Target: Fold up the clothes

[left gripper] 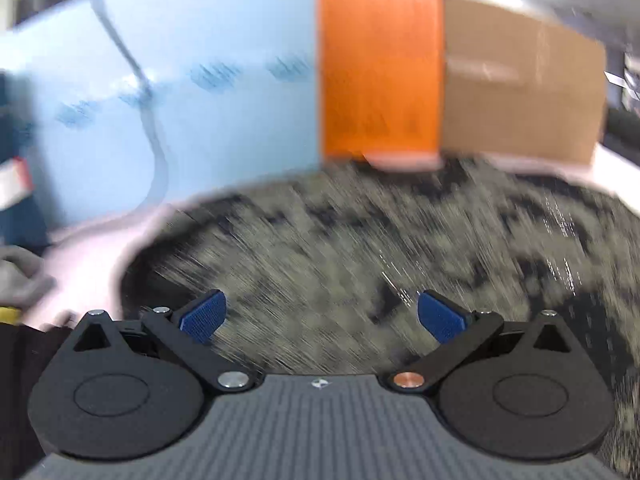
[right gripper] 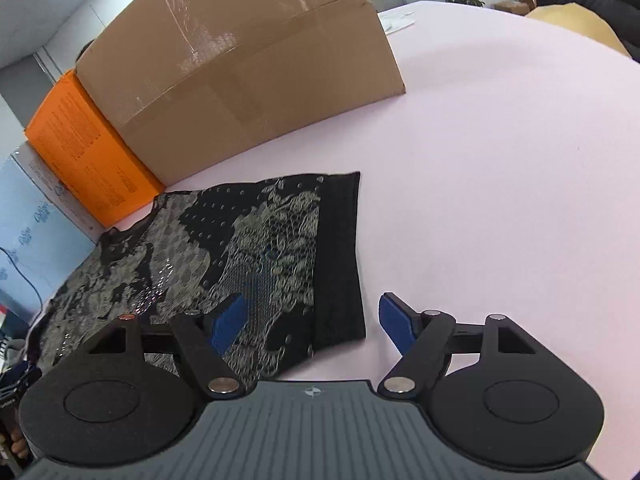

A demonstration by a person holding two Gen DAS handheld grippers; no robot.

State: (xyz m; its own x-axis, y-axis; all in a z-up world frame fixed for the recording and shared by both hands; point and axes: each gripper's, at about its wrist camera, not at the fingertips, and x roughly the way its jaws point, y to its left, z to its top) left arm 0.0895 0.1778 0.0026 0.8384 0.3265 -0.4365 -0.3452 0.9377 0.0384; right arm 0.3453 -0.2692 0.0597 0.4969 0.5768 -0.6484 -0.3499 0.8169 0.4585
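Observation:
A black garment with a grey-beige lace pattern [right gripper: 224, 256] lies flat on the pale pink table [right gripper: 500, 184], its black hem band [right gripper: 340, 256] toward the right. My right gripper [right gripper: 314, 320] is open and empty, hovering over the garment's near right corner, blue pads on either side of the hem. In the left wrist view the same garment [left gripper: 360, 248] fills the lower frame, blurred by motion. My left gripper [left gripper: 320, 316] is open and empty just above the cloth.
A large brown cardboard box [right gripper: 248, 60], an orange box [right gripper: 84, 152] and a light blue panel [right gripper: 28, 232] with a grey cable stand along the table's far side. They also show in the left wrist view: brown box [left gripper: 520, 84], orange box [left gripper: 380, 68], blue panel [left gripper: 180, 80].

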